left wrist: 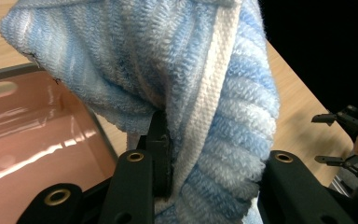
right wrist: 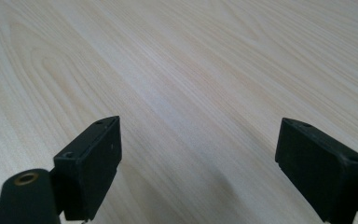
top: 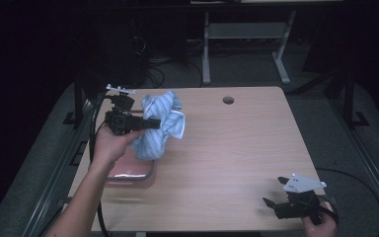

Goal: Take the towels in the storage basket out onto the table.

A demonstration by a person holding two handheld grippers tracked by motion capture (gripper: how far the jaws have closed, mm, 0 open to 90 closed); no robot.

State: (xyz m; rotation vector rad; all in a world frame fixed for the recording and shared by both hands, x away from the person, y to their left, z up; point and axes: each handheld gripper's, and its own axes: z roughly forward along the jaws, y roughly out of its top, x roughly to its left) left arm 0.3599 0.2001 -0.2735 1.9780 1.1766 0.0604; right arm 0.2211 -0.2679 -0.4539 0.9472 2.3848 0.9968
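Towel (left wrist: pixel 205 93) in my left gripper (top: pixel 154 123) is looped terry cloth, fuzzy, blue and white stripes, with a flatter woven white band. Tray (left wrist: pixel 32 140) under it looks like glossy pink plastic with bright glare streaks and a dark rim, matt. Table (right wrist: pixel 177 70) is pale wood-grain laminate, smooth, low sheen. My right gripper (right wrist: pixel 214 172) jaws are matt black plastic, slightly grainy, with brass-coloured metal eyelets. Grey plate on top of it is flat and matt.

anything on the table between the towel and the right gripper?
No. In the high view, only bare wooden table lies between the towel and the right gripper.
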